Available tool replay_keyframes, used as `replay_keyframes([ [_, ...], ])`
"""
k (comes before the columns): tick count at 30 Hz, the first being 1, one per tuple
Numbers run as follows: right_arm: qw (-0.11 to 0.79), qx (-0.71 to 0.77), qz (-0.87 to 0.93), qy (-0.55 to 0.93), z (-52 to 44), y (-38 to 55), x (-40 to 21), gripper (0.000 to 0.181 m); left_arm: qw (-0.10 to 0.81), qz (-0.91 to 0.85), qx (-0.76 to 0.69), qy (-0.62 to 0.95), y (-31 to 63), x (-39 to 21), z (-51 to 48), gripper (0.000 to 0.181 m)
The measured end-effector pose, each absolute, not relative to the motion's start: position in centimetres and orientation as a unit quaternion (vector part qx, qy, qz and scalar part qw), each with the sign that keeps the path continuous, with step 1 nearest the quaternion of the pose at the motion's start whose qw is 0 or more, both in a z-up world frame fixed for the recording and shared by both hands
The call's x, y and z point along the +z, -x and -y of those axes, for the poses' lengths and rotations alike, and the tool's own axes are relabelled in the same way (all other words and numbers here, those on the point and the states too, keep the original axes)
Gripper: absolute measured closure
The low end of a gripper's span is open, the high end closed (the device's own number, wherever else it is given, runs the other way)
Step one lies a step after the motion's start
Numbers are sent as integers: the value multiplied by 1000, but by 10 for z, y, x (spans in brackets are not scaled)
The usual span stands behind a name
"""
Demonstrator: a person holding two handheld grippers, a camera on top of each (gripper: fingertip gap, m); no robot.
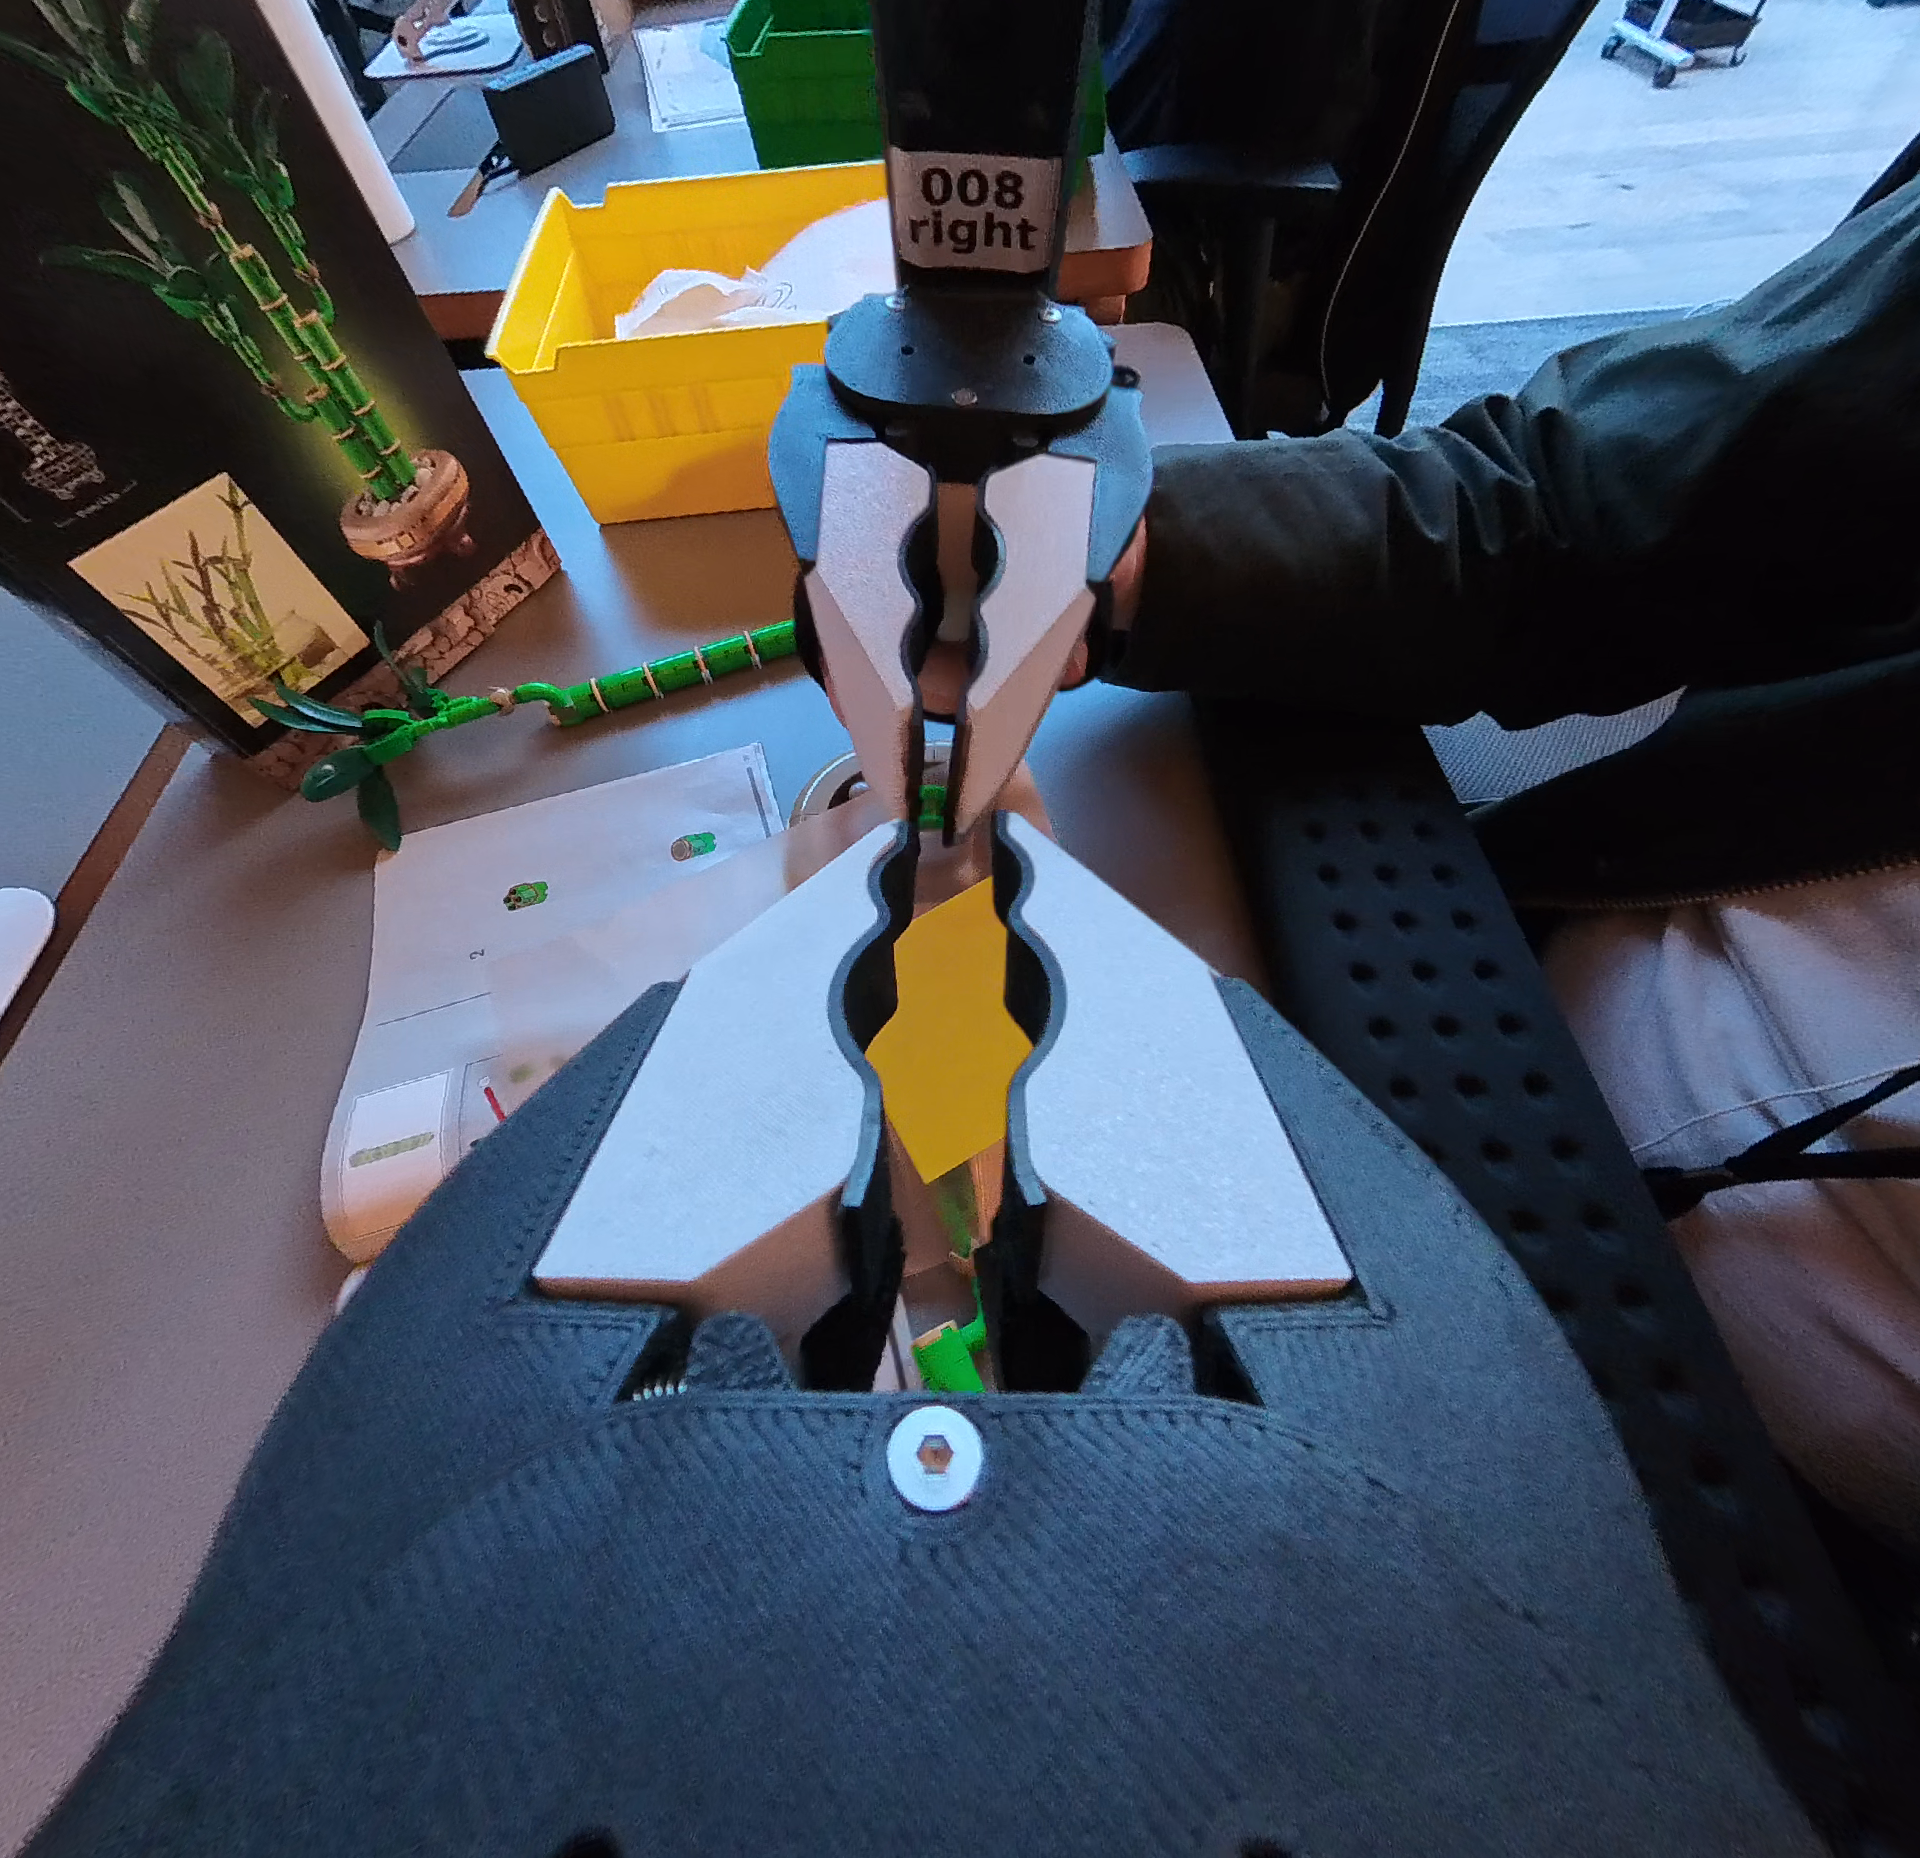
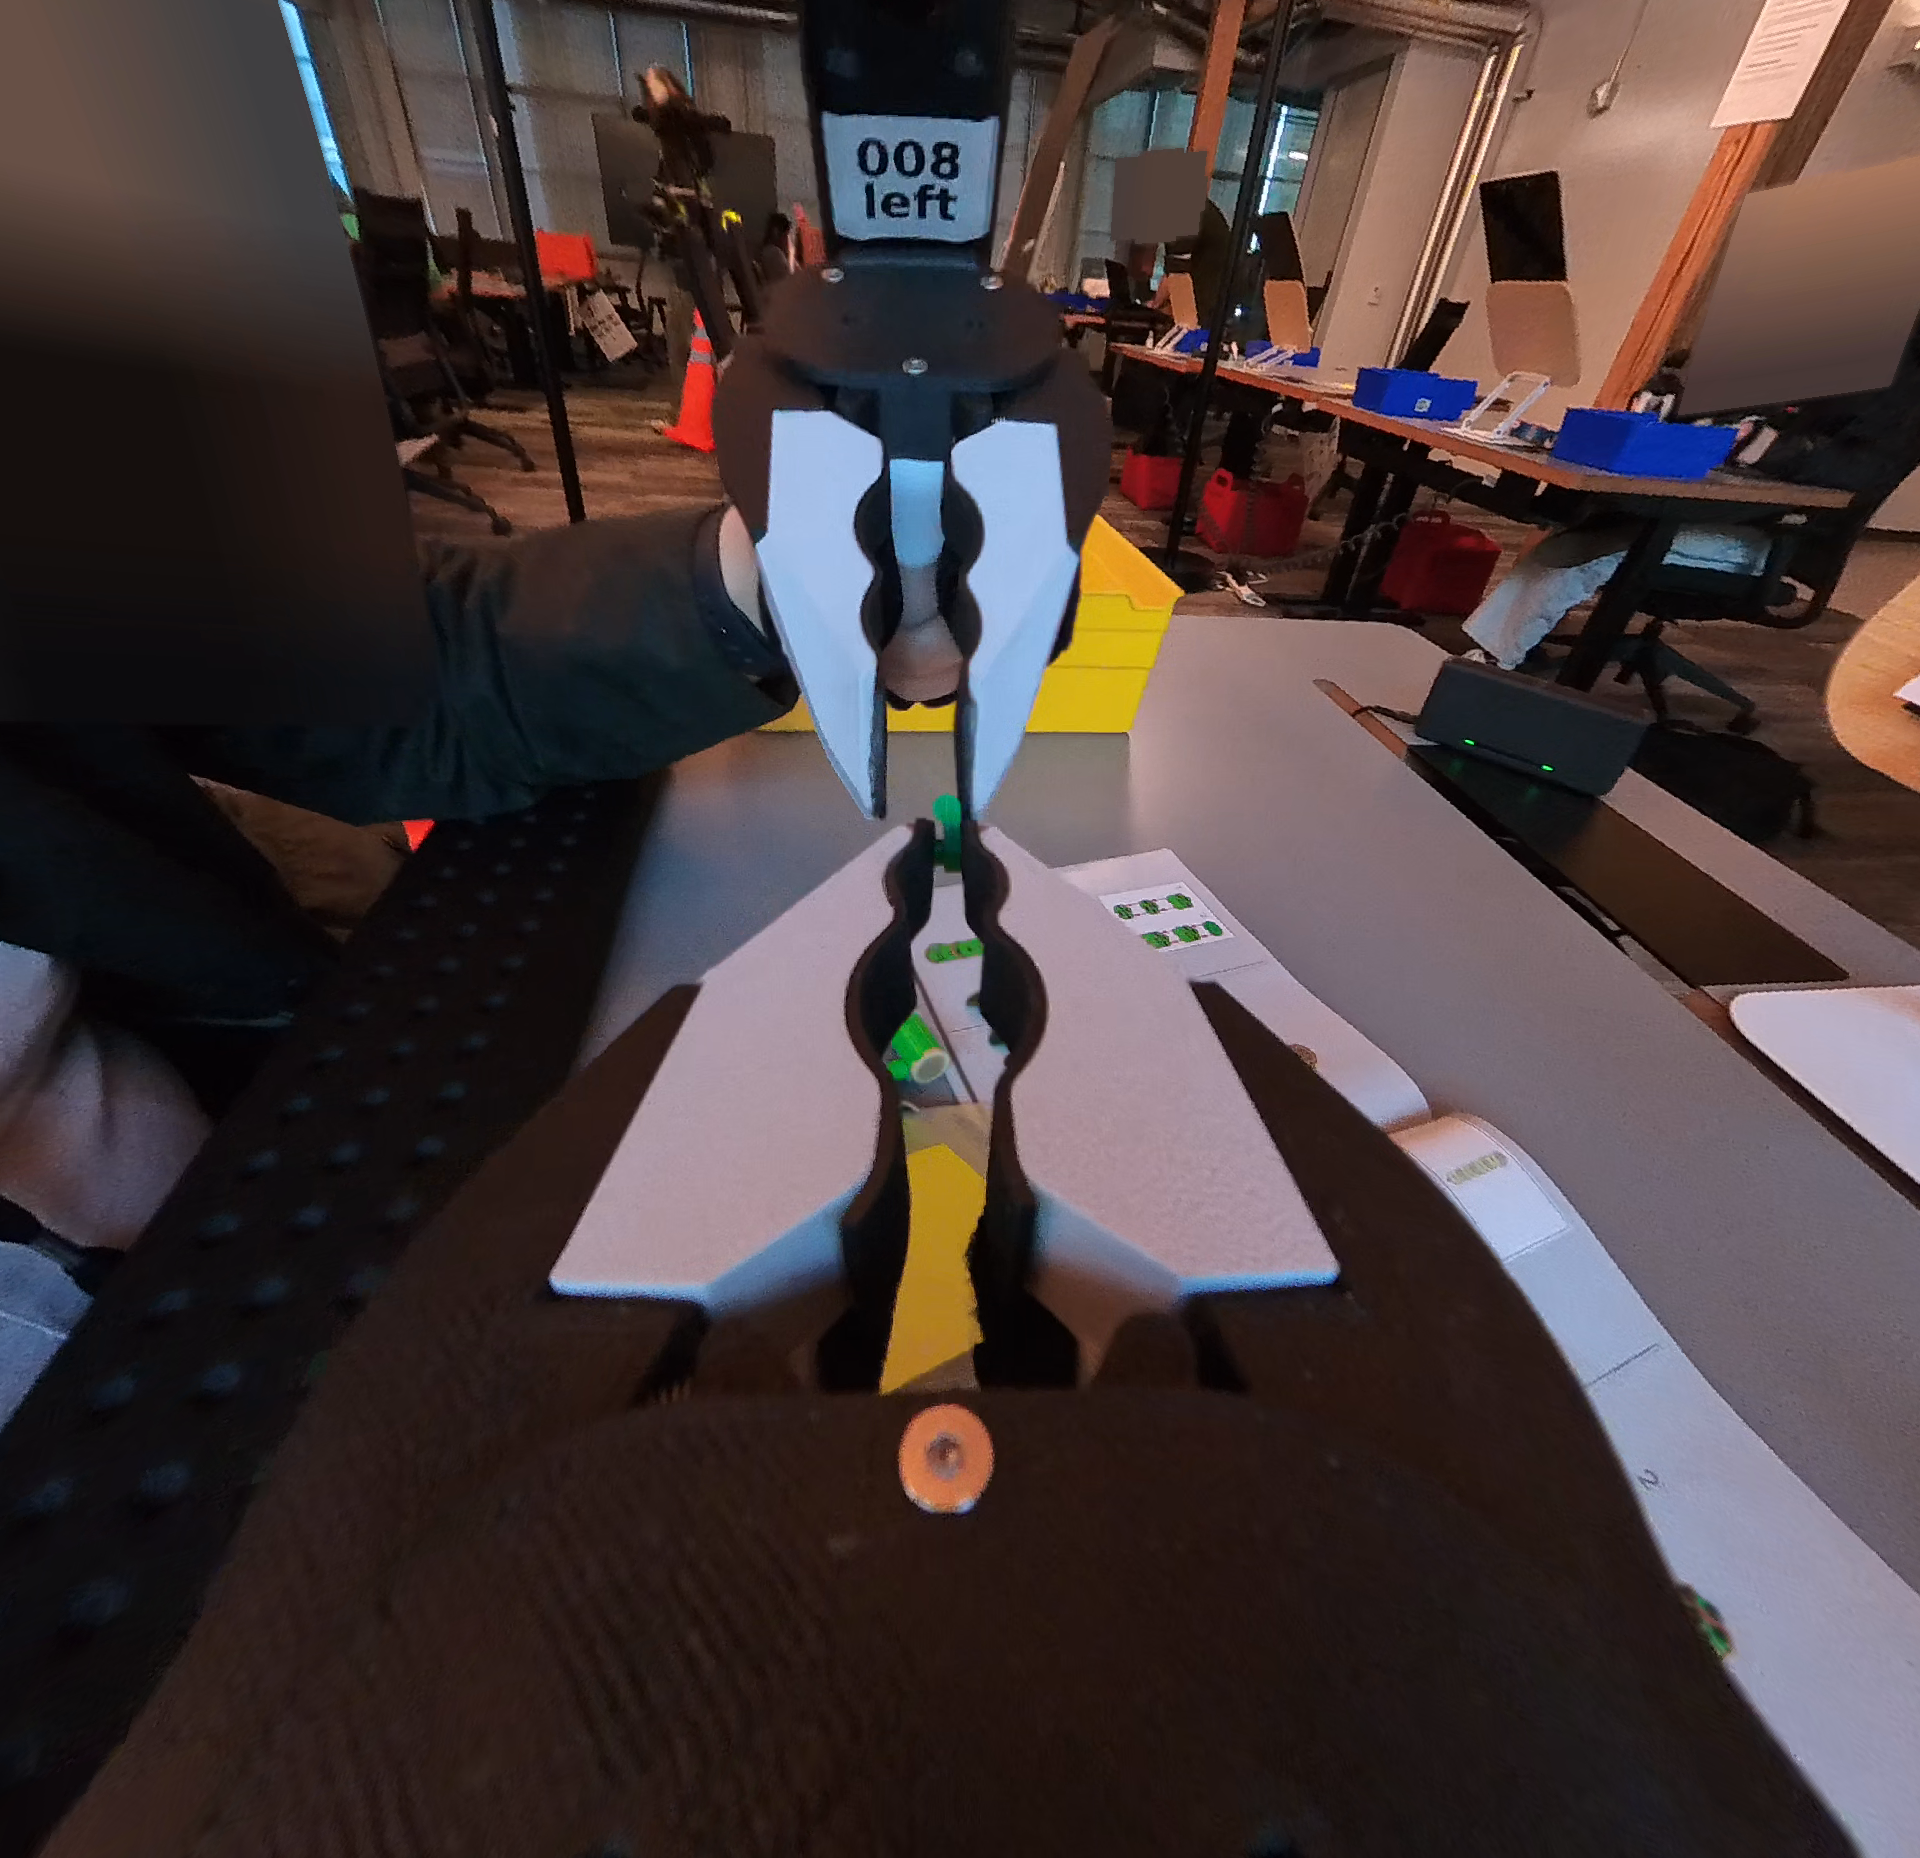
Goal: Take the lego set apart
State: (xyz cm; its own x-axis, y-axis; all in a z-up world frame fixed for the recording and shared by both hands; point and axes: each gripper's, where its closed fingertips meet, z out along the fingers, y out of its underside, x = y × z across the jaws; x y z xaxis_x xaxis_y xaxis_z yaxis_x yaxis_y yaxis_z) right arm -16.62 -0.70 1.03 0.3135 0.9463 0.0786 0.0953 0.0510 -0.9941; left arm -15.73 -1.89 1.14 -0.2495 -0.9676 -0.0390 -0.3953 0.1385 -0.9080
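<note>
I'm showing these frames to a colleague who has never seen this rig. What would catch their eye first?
Most striking: the two grippers meeting tip to tip at centre, the left gripper and right gripper, jaws nearly shut around a small green lego piece between them. Next, on the table at the left, a long green bamboo stalk lies in front of the lego box, with a bright yellow bin behind.

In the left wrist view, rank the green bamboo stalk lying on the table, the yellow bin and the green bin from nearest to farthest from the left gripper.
From the left gripper:
1. Bamboo stalk, lying on the table to the left, just past the open booklet.
2. Yellow bin, farther back, left of centre.
3. Green bin, farthest, behind the yellow bin near the top.
</note>
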Motion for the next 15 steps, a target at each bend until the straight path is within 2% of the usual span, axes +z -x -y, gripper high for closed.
replay_keyframes([
  [8, 536, 342, 470, 612, 1, 170, -13, 178, 337, -678, -388, 526, 155, -8, 10, 178],
  [15, 547, 364, 455, 601, 2, 169, -4, 175, 317, -644, -449, 532, 159, 9, 10, 179],
])
